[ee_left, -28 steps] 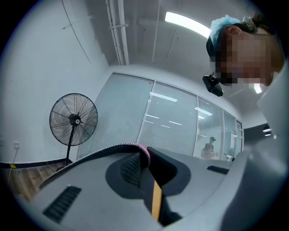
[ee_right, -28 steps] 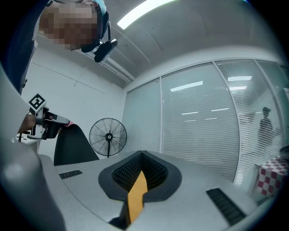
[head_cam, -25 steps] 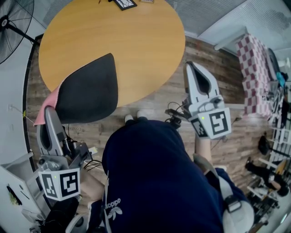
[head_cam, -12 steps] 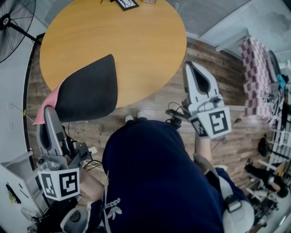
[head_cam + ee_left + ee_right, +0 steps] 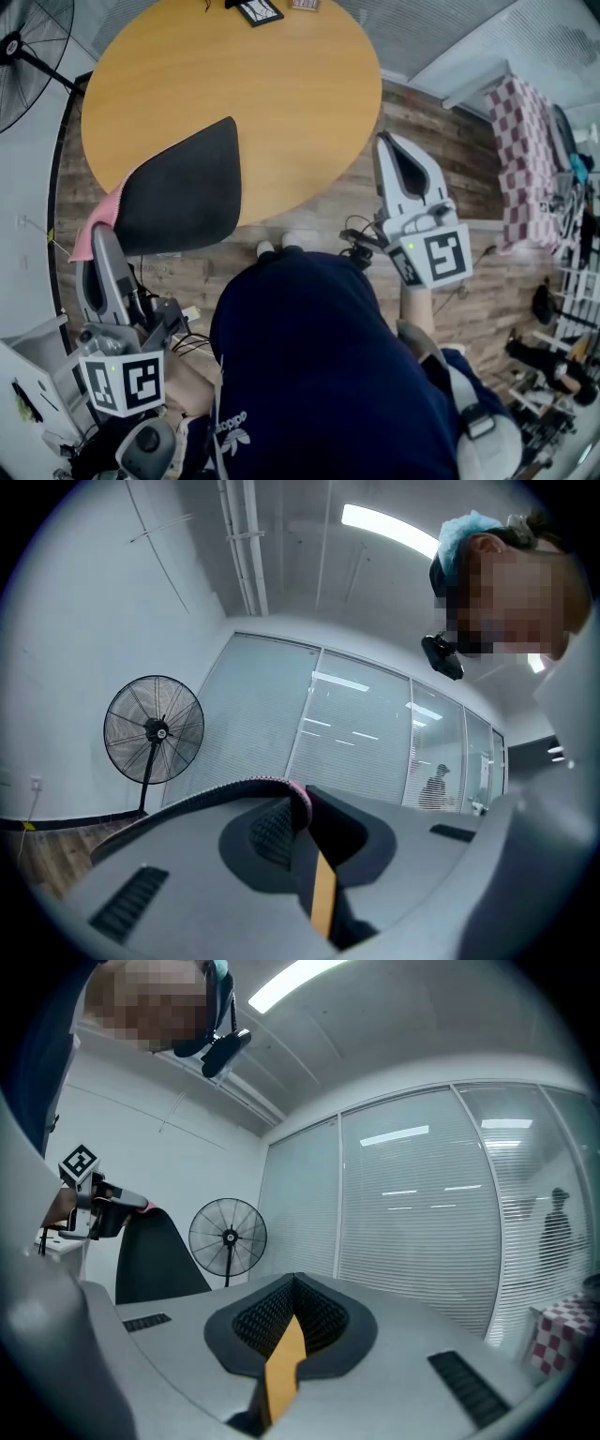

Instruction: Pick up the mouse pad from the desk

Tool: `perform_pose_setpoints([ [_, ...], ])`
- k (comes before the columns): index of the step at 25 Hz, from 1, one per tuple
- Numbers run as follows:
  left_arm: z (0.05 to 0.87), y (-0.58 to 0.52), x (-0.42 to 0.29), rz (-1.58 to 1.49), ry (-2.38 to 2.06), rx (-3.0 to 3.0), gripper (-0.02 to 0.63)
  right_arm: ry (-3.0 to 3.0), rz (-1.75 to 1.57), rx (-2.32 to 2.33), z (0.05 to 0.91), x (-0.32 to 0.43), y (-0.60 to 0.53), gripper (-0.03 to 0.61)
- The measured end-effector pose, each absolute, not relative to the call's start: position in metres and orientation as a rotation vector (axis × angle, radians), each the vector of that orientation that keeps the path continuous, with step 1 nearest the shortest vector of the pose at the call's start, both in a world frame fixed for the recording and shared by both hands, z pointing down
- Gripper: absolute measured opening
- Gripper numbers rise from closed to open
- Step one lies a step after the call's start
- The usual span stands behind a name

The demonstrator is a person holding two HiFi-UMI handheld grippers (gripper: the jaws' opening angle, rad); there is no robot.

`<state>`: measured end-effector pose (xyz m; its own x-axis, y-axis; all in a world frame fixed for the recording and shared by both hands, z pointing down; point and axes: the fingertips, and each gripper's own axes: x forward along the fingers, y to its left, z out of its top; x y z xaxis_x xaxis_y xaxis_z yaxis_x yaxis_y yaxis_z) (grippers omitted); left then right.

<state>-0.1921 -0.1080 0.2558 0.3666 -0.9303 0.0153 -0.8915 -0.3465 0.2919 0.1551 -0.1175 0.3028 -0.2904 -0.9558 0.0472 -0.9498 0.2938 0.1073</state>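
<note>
The mouse pad (image 5: 178, 192) is black on top and pink underneath. It hangs tilted over the near left rim of the round wooden desk (image 5: 281, 84), lifted off it. My left gripper (image 5: 101, 234) is shut on the pad's pink-edged corner at the lower left. In the left gripper view the pad's edge (image 5: 267, 787) runs into the closed jaws of the left gripper (image 5: 298, 797). My right gripper (image 5: 386, 142) is off the desk's right side, over the floor. Its jaws meet with nothing between them in the right gripper view (image 5: 295, 1283), where the raised pad (image 5: 155, 1255) shows at the left.
A standing fan (image 5: 26, 37) is at the far left beside the desk. A small dark framed item (image 5: 256, 9) lies at the desk's far edge. A red checkered cloth (image 5: 525, 150) hangs at the right. The person's dark blue top (image 5: 319, 375) fills the near middle.
</note>
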Motion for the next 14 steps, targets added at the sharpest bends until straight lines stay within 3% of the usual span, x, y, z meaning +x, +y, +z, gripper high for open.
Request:
perform_pose_setpoints([
  [14,0.2532,-0.1078,-0.194,-0.225,-1.638,2.385,0.02,-2.508,-0.13,1.786,0.2955,0.149,-0.1153,0.002],
])
